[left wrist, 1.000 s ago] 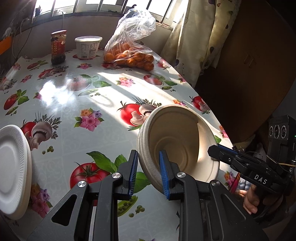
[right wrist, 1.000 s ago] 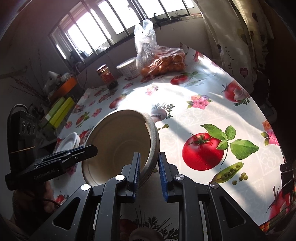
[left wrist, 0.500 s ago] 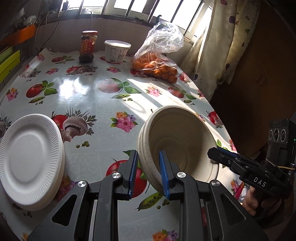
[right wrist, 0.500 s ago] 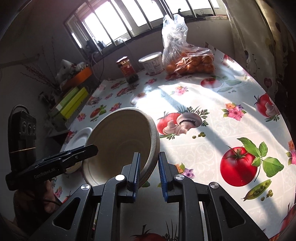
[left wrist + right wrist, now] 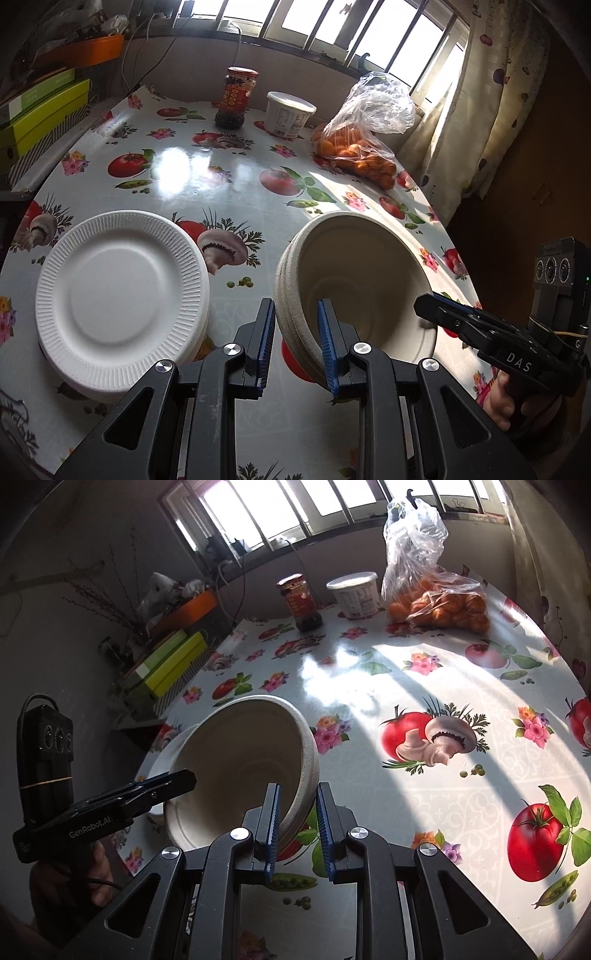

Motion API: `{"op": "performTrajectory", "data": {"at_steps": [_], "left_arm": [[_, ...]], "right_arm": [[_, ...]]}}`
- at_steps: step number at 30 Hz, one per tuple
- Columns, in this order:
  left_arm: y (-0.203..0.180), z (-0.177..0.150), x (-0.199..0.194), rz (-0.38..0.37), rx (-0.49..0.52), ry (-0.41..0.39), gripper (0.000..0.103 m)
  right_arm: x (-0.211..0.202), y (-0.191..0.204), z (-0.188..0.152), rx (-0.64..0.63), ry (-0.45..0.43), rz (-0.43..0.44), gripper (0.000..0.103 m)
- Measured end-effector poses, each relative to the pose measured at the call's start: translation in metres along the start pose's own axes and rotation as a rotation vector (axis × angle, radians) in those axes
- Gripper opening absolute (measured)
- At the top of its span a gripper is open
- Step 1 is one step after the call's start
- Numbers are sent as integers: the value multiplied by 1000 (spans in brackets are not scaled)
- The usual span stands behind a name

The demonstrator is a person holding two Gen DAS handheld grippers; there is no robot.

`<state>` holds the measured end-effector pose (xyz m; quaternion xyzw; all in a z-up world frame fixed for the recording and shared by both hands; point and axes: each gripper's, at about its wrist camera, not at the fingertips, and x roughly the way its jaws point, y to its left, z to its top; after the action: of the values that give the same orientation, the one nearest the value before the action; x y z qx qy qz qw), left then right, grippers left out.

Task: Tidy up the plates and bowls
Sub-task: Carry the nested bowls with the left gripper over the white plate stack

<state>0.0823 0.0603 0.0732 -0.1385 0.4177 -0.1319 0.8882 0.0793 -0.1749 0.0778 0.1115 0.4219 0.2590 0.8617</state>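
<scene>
Black moulded plastic on both tools; right gripper point(image 5: 424, 312) body reads "DAS", left gripper point(image 5: 188, 777) body reads "GenRobot.AI". Jar point(image 5: 235, 98) label and tub point(image 5: 290, 119) print not legible.

Stack of bowls point(image 5: 354, 284): beige, matte, fibrous pulp, round, nested rims visible as ridges. Held tilted above the table point(image 5: 229, 192), opening toward the cameras. Left gripper narrowed onto the near rim, one blue ribbed pad inside the wall and one outside. Right gripper clamps the opposite rim the same way in its own view.

Stack of plates point(image 5: 120, 288): white foam, fluted rim, lying flat on the table just left of the bowls.

Table cover glossy, printed with tomatoes, mushrooms, flowers. Far edge: red-lidded jar, white tub, clear bag of oranges point(image 5: 360, 155). Green boxes point(image 5: 40, 110) off the table's left side.
</scene>
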Motion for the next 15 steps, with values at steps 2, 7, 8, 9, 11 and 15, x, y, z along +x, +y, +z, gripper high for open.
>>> {"op": "performTrajectory", "data": {"at_steps": [2,7,8,9,11,15], "left_arm": [[8,0,-5,10,-16,-10,25],[26,-2,-14,38,-52,-22,25],[30,-2,-16,43,-59,-25,25],[33,-3,-18,46,-64,-28,25],[40,-4,-22,55,-76,-33,25],[53,-4,-30,71,-98,-46,25]], "right_arm": [[5,7,3,-13,7,11,19],[17,26,10,-45,23,37,19],[20,30,11,-51,25,42,19],[22,33,12,-57,27,46,19],[27,40,14,-64,35,57,19],[40,52,17,-74,52,77,19]]}}
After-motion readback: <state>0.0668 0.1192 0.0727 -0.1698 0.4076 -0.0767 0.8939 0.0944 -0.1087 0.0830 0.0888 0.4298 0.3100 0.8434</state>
